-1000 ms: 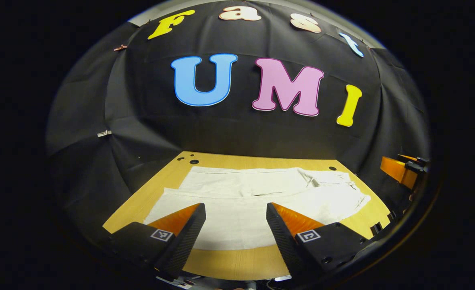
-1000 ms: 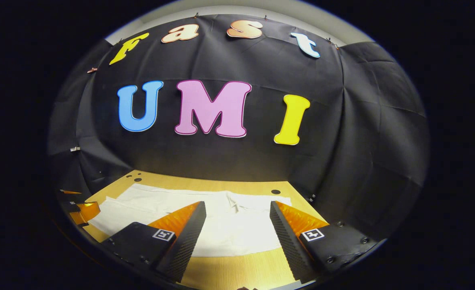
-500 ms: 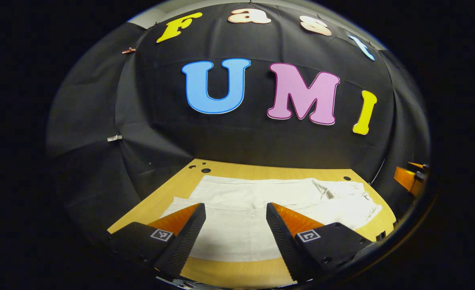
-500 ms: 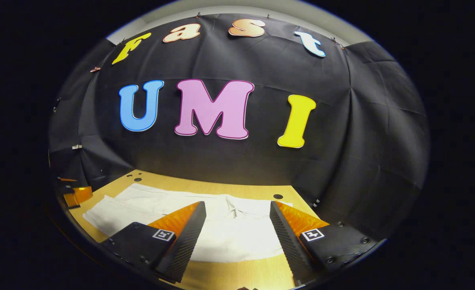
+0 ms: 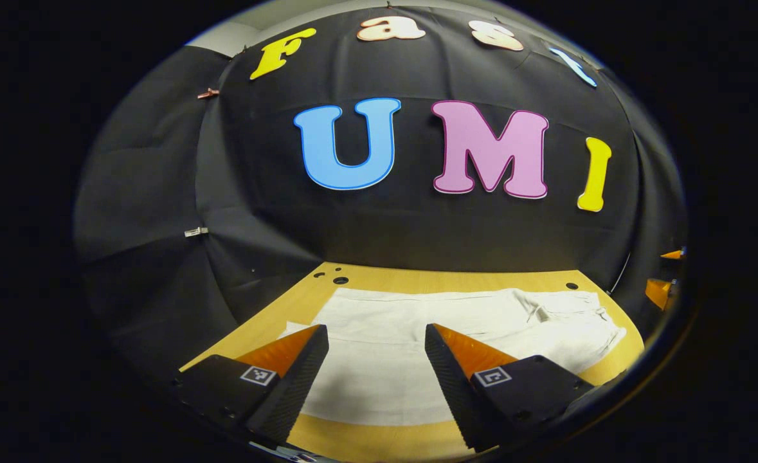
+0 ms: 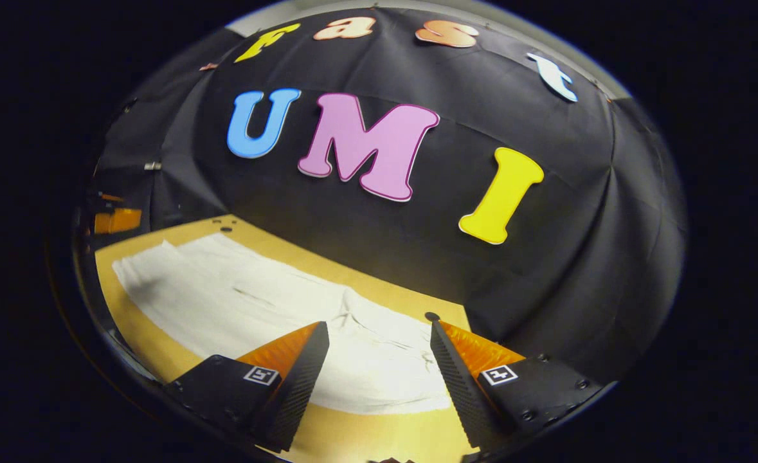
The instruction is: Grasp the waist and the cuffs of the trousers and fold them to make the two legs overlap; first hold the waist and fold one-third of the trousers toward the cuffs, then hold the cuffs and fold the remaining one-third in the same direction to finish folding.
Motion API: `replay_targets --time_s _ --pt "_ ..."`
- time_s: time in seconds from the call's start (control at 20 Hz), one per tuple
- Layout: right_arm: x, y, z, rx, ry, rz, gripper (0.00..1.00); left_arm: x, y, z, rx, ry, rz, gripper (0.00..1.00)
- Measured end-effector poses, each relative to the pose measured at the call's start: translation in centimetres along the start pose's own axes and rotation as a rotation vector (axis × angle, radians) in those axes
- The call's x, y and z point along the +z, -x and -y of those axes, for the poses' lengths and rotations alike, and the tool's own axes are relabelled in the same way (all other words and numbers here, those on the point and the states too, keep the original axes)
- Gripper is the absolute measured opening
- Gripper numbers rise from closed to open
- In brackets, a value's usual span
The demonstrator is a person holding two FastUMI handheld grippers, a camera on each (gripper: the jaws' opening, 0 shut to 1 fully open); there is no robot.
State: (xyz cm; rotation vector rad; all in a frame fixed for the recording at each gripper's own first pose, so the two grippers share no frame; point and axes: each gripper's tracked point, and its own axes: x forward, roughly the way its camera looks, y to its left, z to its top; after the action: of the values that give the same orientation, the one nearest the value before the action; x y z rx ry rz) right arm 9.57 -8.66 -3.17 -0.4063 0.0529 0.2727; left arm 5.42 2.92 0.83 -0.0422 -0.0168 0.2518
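Trousers (image 5: 456,328) lie flat on the table (image 5: 276,308), lower centre of both views. Left gripper (image 5: 377,350) and right gripper (image 6: 379,350) hover wide and empty. Probably pre-grasp: next, lower onto waist and cuffs.

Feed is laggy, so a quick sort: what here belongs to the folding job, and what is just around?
Job:
- white trousers, spread flat on the table
- left gripper, fingers apart above them
- right gripper, fingers apart above them

Just around:
- wooden table
- holes in the tabletop
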Motion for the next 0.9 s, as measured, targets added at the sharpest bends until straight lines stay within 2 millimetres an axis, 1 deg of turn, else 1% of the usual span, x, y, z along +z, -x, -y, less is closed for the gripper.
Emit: replay_targets --time_s 0.1,0.25,0.35,0.4,0.5,0.55,0.65,0.8,0.85,0.9 --pt "-1.2 0.0 2.4 0.013 0.11 -0.007 0.98 -1.4 -0.1 0.4 0.01 0.006 -0.025 0.96" --pt "-4.0 -0.9 4.1 0.05 0.243 -0.032 0.98 -2.8 -0.3 0.3 0.042 0.007 -0.072 0.96" --pt "-6.3 -1.7 4.6 0.087 0.365 -0.046 0.98 -3.1 -0.2 0.3 0.059 0.027 -0.086 0.96" --pt "-7.8 -2.0 4.7 0.113 0.421 -0.058 0.98 -3.4 -0.2 0.0 0.077 0.029 -0.092 0.96" --pt "-11.5 -2.6 5.4 0.172 0.521 -0.107 0.98 -3.9 -0.1 -0.4 0.097 0.031 -0.118 0.96" --pt "-13.0 -2.9 5.7 0.196 0.558 -0.131 0.98 -4.0 0.1 -0.8 0.109 0.034 -0.127 0.96" --pt "-15.5 -3.4 6.3 0.228 0.619 -0.164 0.98 -4.4 0.3 -1.6 0.135 0.045 -0.149 0.96" --pt "-19.1 -4.6 6.7 0.284 0.698 -0.205 0.98 -5.6 1.1 -3.1 0.179 0.069 -0.194 0.96" --pt "-20.1 -4.9 6.7 0.303 0.737 -0.218 0.98 -5.9 1.4 -3.5 0.191 0.08 -0.209 1.0" --pt "-20.9 -5.1 6.7 0.32 0.777 -0.226 0.98 -6.2 1.6 -3.8 0.199 0.089 -0.22 0.96"
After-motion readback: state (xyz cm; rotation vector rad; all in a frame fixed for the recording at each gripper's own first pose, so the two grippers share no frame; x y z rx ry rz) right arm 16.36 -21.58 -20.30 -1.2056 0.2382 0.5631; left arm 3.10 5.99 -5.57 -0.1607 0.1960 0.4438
